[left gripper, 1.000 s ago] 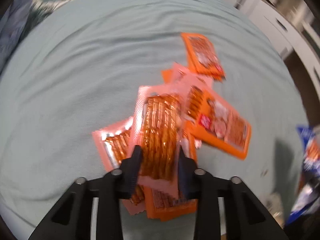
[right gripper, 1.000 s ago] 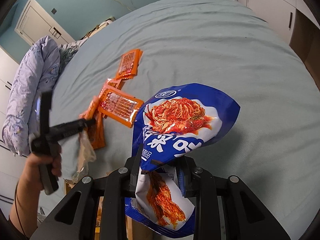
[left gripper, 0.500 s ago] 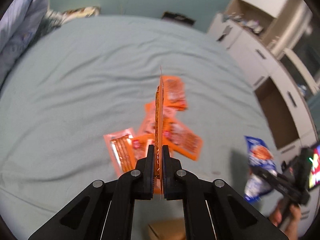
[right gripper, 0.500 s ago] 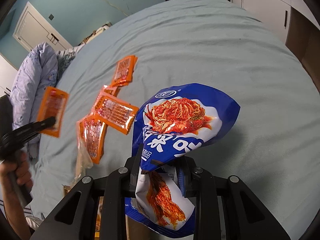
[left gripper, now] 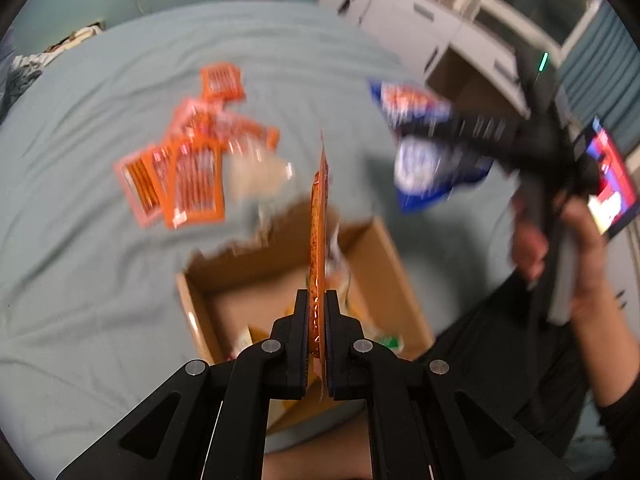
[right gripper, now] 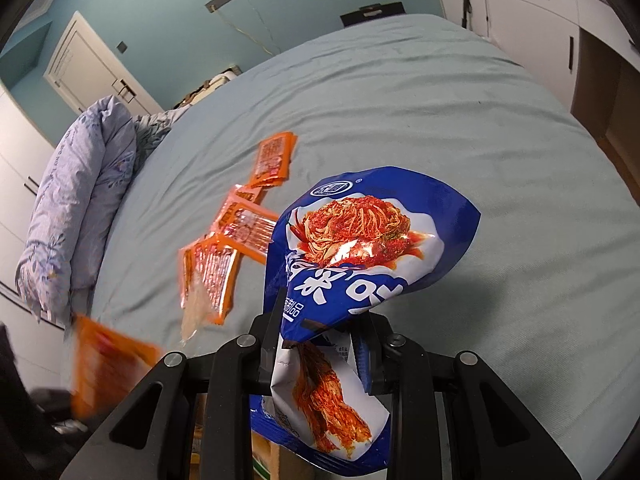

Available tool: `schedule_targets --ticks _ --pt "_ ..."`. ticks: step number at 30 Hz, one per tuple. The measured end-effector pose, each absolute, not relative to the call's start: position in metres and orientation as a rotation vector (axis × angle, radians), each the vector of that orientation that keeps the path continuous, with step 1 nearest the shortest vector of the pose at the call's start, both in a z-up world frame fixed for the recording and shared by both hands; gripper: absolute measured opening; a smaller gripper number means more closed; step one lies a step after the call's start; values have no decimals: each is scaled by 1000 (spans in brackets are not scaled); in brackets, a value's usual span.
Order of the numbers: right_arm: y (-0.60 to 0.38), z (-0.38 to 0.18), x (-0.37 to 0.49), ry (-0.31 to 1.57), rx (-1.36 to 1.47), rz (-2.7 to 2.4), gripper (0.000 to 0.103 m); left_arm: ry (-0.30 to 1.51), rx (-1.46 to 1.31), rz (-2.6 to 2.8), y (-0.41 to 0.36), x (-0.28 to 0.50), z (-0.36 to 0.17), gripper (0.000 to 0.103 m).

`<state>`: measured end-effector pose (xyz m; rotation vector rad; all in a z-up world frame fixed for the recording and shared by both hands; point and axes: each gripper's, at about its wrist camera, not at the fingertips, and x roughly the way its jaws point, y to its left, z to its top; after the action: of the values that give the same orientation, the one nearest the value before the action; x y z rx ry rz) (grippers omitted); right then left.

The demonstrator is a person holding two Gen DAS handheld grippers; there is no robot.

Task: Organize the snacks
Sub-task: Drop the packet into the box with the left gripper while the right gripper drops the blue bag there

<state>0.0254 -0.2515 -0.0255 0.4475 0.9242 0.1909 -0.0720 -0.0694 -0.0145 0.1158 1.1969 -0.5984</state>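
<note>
My left claw [left gripper: 317, 312] pinches an orange packet [left gripper: 319, 236] edge-on over the cardboard box [left gripper: 384, 256] (contents blurred); right claw [right gripper: 320, 340] grips the blue bag [right gripper: 372, 240].

1. The open top of the box [left gripper: 404, 280] is partly blocked by the edge-on packet [left gripper: 319, 240] clamped in the left gripper [left gripper: 317, 320].
2. The bed [right gripper: 440, 112] is unobstructed on its right half.
3. The left half is occupied by the scattered packets [right gripper: 240, 240].
4. The far left edge is bounded by the pillow [right gripper: 76, 200].
</note>
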Motion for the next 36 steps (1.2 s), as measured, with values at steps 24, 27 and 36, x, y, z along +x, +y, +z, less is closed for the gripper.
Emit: schedule_targets --ticks 24,27,36 --pt "-176 -15 -42 849 200 613 26 1006 -10 -166 3 -37 9 79" --pt "-151 -21 -41 860 73 594 28 1011 -4 -169 1 -37 9 79" --pt "-135 -11 -41 748 92 434 58 1014 -27 -146 6 -36 11 79"
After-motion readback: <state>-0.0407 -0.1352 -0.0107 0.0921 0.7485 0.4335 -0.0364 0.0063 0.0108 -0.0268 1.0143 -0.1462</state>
